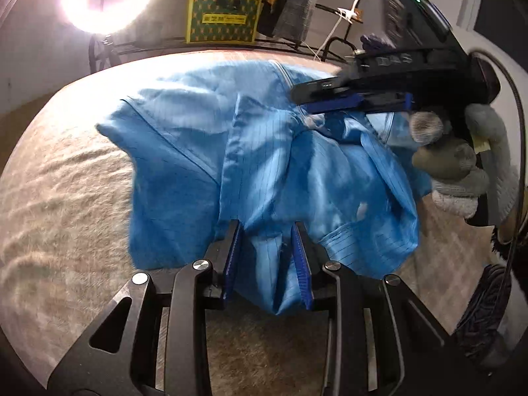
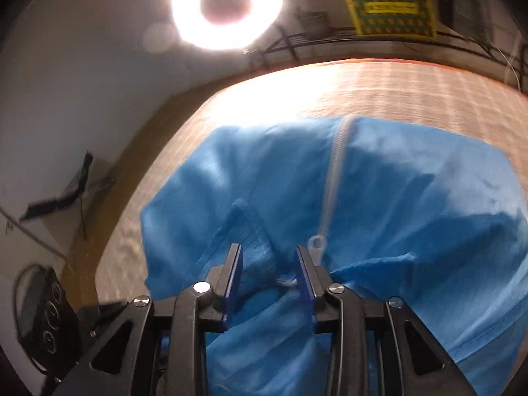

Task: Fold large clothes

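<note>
Ring light glaring, grey wall, yellow box on black rack.

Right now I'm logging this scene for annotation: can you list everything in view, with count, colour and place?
blue zip-front garment: one, light blue, crumpled on the bed, white zipper along its front
bedspread: one, beige, under the garment
ring light: one, lit white, behind the bed
yellow box: one, yellow and green, on a black rack behind the bed
gloved hand: one, grey glove, holding the right gripper
left gripper: one, black with blue pads, fabric between its fingers
right gripper: one, black with blue pads, fabric between its fingers near the zipper pull
</note>
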A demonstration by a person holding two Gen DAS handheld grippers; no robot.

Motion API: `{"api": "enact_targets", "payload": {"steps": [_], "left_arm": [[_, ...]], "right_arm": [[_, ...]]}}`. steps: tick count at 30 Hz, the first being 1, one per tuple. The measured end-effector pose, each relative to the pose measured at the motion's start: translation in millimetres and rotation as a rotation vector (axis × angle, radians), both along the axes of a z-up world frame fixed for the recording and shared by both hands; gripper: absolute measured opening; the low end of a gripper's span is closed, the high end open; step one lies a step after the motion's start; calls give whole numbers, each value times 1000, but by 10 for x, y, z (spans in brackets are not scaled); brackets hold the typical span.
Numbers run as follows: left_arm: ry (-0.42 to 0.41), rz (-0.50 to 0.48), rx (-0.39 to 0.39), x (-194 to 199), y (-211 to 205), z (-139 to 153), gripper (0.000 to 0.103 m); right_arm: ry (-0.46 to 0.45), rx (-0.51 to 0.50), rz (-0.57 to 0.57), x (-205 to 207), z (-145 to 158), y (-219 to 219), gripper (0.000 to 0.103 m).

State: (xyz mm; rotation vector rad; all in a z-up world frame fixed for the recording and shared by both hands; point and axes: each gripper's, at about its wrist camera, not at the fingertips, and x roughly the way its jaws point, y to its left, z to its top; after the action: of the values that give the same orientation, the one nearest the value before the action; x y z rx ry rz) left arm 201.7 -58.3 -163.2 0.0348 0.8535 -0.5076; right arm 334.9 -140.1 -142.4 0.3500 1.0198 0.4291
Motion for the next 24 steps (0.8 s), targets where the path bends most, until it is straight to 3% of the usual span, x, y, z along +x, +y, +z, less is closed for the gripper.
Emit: {"api": "enact_targets", "payload": {"steps": [5, 8, 13, 16, 18, 22, 24], "left_arm": [[-24, 26, -90, -105, 222, 245, 31], [-47, 52, -107, -114, 319, 338, 31], [-11, 115, -174, -4, 446, 357, 31], [-21, 121, -166, 29, 399, 398, 31], [-23, 134, -141, 71, 386, 388, 31], [-29, 190, -128, 150, 518, 365, 31], [-17, 236, -155, 218, 678, 346, 31]], "right_arm": [[-84, 63, -29, -416, 342, -370, 40], [-139, -19, -40, -717, 463, -471, 40], [-155, -59, -19, -726, 399, -447, 35], [-148, -44, -22, -602, 360, -471, 33], [-142, -119, -16, -504, 294, -434, 31], [-63, -366, -20, -483, 39, -389, 26], [-74, -410, -25, -601, 60, -436, 27]]}}
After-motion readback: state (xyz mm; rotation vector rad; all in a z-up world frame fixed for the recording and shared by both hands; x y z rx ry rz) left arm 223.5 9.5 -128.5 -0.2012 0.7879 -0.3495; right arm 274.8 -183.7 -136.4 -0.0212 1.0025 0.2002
